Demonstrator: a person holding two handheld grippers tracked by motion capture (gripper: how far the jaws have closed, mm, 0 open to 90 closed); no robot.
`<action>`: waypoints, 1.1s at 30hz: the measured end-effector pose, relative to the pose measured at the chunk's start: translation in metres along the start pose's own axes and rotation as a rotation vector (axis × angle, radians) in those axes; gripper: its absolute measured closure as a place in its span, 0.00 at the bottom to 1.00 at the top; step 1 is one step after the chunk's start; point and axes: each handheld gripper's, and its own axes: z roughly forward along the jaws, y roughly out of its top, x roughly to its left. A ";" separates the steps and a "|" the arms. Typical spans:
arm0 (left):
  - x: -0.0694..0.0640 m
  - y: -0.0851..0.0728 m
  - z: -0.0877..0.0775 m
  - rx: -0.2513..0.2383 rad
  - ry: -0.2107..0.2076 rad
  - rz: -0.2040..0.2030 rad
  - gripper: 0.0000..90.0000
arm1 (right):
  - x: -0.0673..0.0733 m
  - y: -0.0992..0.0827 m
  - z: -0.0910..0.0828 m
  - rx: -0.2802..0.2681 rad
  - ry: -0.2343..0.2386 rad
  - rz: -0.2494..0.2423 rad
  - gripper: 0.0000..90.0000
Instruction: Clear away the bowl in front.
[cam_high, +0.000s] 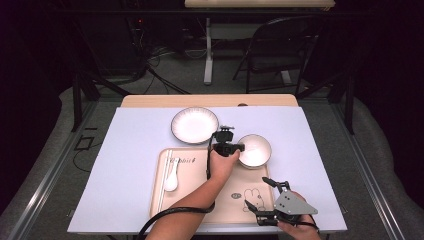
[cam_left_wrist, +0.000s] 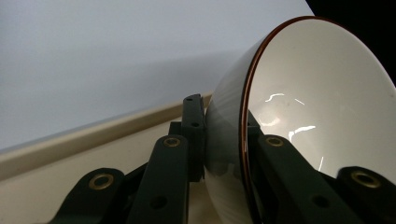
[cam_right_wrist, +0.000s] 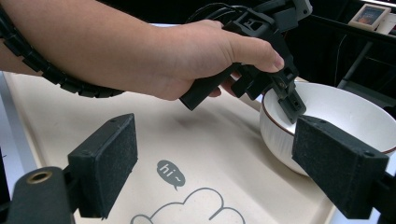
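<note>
The left tool (cam_high: 239, 147) clamps the rim of the white bowl (cam_high: 255, 150), one jaw inside and one outside; the bowl sits at the tray's (cam_high: 192, 197) far right corner. The right tool (cam_high: 264, 195) hovers released above the tray's near right end.

The table (cam_high: 140, 165) is being lit brightly from overhead, while the surroundings are being left dark. Glare is being thrown off the bowl (cam_left_wrist: 317, 112) beside the blurred fingers (cam_left_wrist: 163, 182).
</note>
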 end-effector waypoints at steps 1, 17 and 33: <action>0.000 0.000 0.000 0.002 0.003 -0.003 0.89 | 0.000 0.000 0.000 0.000 0.000 0.000 0.15; 0.000 -0.003 0.000 -0.034 -0.015 -0.002 0.72 | 0.000 0.000 0.000 0.000 -0.001 -0.002 0.15; -0.001 -0.008 -0.009 -0.144 0.008 0.141 0.41 | 0.000 0.000 0.000 0.002 -0.001 -0.004 0.15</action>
